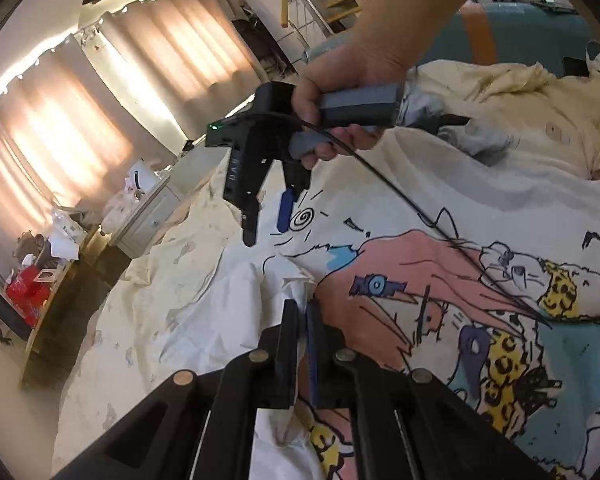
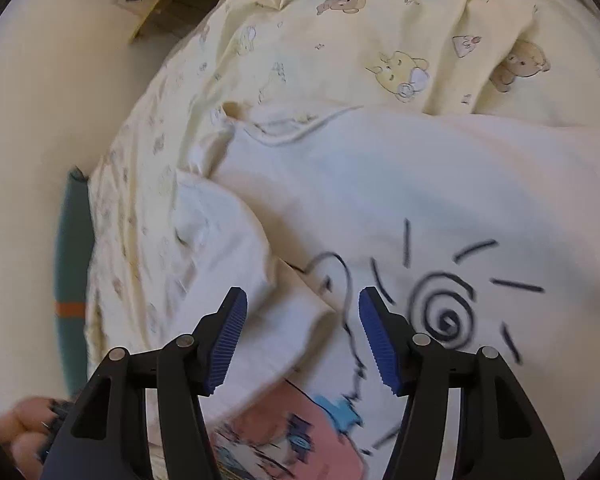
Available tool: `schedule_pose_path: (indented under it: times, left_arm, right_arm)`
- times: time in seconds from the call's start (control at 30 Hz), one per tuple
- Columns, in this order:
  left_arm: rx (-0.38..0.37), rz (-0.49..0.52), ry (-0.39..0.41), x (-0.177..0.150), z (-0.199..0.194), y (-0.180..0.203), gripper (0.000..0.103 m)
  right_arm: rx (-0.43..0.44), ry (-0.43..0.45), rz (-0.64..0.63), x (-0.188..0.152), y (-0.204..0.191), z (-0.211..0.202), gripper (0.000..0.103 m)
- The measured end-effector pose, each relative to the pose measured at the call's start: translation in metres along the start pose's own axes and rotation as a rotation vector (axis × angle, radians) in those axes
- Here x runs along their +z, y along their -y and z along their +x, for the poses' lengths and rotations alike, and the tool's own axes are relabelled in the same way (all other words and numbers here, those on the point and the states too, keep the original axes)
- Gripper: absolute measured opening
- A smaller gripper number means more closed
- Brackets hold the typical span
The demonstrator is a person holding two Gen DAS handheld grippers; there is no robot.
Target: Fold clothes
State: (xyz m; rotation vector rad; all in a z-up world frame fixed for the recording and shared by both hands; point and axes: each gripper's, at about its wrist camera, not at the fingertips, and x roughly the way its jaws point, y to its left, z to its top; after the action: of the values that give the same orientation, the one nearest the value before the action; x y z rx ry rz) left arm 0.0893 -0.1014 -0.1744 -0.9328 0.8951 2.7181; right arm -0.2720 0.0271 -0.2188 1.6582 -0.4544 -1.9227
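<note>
1. White printed T-shirt [image 1: 440, 208]: spread on the bed beneath both tools.
2. Left gripper [image 1: 302, 312]: clamped on the shirt's white fabric.
3. Right gripper [image 2: 302, 340]: parted, empty, above a folded edge.
4. Step: sleeve fold judged underway; a second hold ahead is required.

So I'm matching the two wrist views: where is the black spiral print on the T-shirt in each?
Left wrist: spiral print, centre, just below the right gripper.
Right wrist: spiral print, lower right, beside the right-hand pad.
Shared landmark: the pink cartoon patch.

Backlit curtains [image 1: 100, 92], fisheye edges, blur
</note>
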Motion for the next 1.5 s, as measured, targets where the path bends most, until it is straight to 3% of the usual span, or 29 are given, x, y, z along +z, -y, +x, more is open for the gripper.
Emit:
schedule_pose_path:
  times: [0.13, 0.27, 0.37, 0.43, 0.5, 0.6, 0.77, 0.87, 1.0, 1.17, 1.33, 1.5]
  left_arm:
    - [0.001, -0.031, -0.002, -0.002, -0.001, -0.002, 0.004]
    - [0.010, -0.046, -0.014, -0.004, 0.001, -0.006, 0.004]
    - [0.016, -0.052, -0.019, -0.004, 0.002, -0.007, 0.004]
    - [0.019, -0.054, -0.020, -0.005, 0.001, -0.007, 0.004]
    - [0.026, -0.050, -0.019, -0.006, 0.000, -0.008, 0.004]
    - [0.056, -0.106, -0.015, -0.011, -0.011, -0.026, 0.004]
    - [0.158, -0.361, 0.016, -0.024, -0.048, -0.101, 0.004]
    - [0.287, -0.531, 0.001, -0.046, -0.073, -0.157, 0.004]
    - [0.447, -0.641, -0.058, -0.087, -0.098, -0.200, 0.004]
    - [0.577, -0.794, -0.165, -0.149, -0.114, -0.242, 0.004]
    - [0.638, -0.913, -0.282, -0.213, -0.123, -0.250, 0.004]
    - [0.608, -1.024, -0.368, -0.268, -0.111, -0.250, 0.004]
  right_arm:
    - [-0.022, 0.021, -0.023, -0.005, 0.002, 0.001, 0.063]
    - [-0.035, -0.023, -0.044, -0.002, -0.001, 0.015, 0.061]
    - [-0.072, -0.074, -0.079, -0.004, -0.009, 0.032, 0.048]
    - [-0.123, -0.098, -0.154, -0.012, -0.020, 0.041, 0.003]
    - [-0.154, -0.087, -0.234, -0.020, -0.033, 0.039, 0.002]
    - [-0.133, -0.059, -0.277, -0.024, -0.053, 0.016, 0.002]
    - [-0.057, 0.053, -0.347, 0.013, -0.120, -0.040, 0.002]
    - [-0.037, 0.109, -0.411, 0.055, -0.179, -0.044, 0.002]
    - [-0.034, 0.094, -0.495, 0.113, -0.278, -0.010, 0.002]
    - [-0.073, 0.011, -0.636, 0.149, -0.382, 0.057, 0.002]
    - [-0.145, -0.103, -0.787, 0.149, -0.459, 0.145, 0.002]
    - [-0.229, -0.205, -0.858, 0.143, -0.506, 0.242, 0.002]
